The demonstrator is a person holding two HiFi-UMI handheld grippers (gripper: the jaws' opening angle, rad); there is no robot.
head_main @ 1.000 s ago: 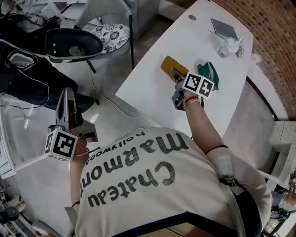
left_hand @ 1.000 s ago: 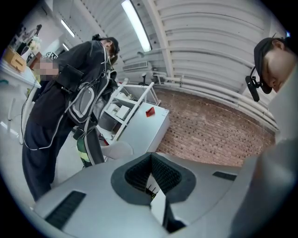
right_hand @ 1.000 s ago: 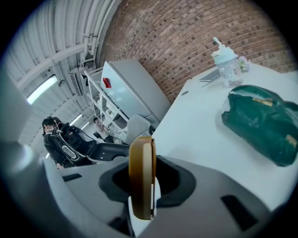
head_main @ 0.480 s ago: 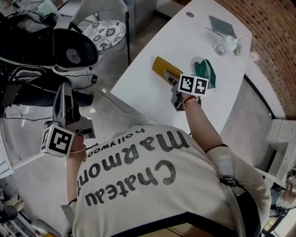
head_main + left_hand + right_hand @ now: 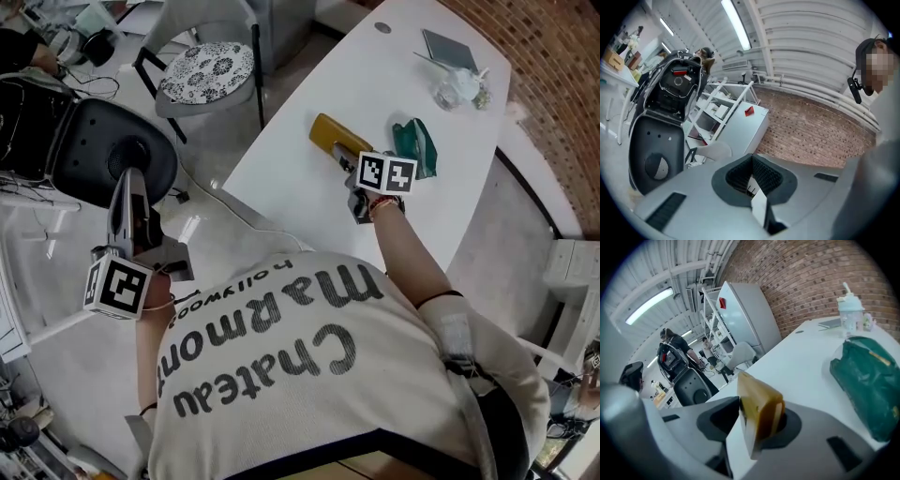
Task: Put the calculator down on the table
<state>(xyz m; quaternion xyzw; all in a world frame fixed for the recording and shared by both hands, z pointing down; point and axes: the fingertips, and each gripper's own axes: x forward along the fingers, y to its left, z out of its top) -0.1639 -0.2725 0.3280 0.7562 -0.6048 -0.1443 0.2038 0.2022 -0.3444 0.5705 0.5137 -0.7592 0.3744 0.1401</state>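
Two jaws of the right gripper [image 5: 756, 423], just opening wider, stand spread around the calculator [image 5: 758, 401] between them.

I am finding the widest free lane on the desk [image 5: 281, 178] along its near left edge, where bare white top is running left of the yellow calculator [image 5: 330, 138]. Beyond the calculator, open surface is stretching toward the far end. On the right, a green pouch [image 5: 415, 148] is crowding in just beside the calculator, blocking a sideways pass there. Farther off, a lidded plastic cup [image 5: 459, 91] and a flat grey pad [image 5: 448, 51] are occupying the far right corner. Off the desk at left, a black chair [image 5: 112, 155] and a chair with a patterned seat [image 5: 197, 70] are standing on the floor. A brick wall [image 5: 553, 84] is closing the right side.
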